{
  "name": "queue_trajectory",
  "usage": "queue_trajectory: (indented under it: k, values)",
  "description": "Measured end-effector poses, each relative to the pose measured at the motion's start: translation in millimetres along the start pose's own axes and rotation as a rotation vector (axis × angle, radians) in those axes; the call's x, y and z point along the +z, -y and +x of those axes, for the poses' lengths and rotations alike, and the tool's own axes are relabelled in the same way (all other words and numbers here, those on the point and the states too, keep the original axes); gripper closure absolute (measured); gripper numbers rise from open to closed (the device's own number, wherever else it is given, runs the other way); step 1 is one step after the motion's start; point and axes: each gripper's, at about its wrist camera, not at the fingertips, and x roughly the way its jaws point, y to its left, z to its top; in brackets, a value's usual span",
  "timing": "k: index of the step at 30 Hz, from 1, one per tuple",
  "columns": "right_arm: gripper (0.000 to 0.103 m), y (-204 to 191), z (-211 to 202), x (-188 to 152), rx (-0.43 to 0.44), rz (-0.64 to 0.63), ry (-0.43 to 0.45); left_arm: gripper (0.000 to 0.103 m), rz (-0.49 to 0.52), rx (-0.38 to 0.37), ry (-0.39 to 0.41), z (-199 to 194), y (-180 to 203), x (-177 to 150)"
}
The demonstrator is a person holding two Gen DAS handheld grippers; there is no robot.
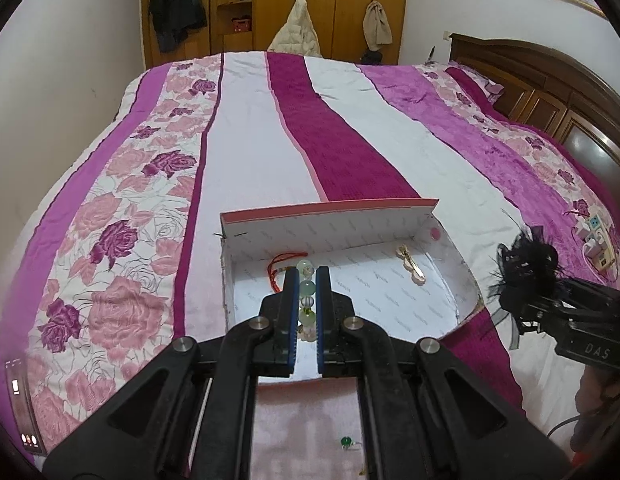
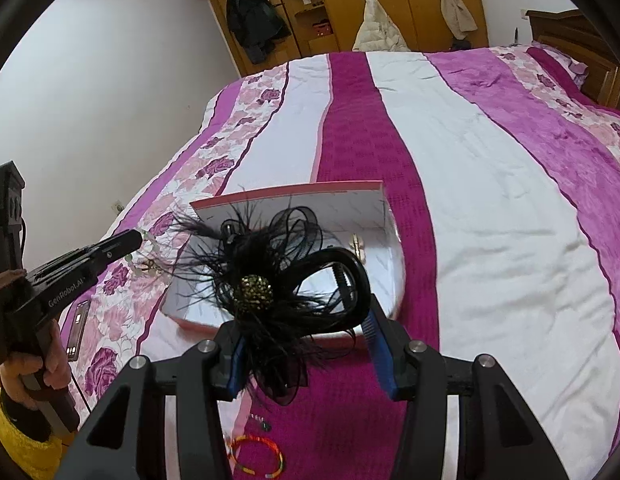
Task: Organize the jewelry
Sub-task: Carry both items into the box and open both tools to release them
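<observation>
Two loads held: left gripper (image 1: 306, 276) clamped on bead bracelet (image 1: 306, 296) above box (image 1: 450, 256); right gripper (image 2: 310, 344) pinching feather headband (image 2: 261, 280) at box's near edge. Lower bracelet inside, then release gently.

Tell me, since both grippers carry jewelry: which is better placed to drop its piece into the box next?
Left. The left gripper holds the bead bracelet right over the open box; the right gripper's feather hairpiece seems short of it.

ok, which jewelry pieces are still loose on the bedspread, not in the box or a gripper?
Two: the multicolour bangle in the right wrist view and the green-stone ring in the left. The gold clip lies in the box.
</observation>
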Motion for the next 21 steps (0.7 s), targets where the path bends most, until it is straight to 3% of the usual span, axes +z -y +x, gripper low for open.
queue_trajectory:
  k: [8,21]
  values:
    - [0.05,5.3,41.6,14.2,-0.023,0.009,-0.059,0.103,0.029,0.031,-0.064,37.1,2.1,-4.3]
    - [0.05,25.6,99.9,6.2,-0.162,-0.015,-0.138,0.103,0.008,0.066,-0.17,91.3,-4.0,-24.6]
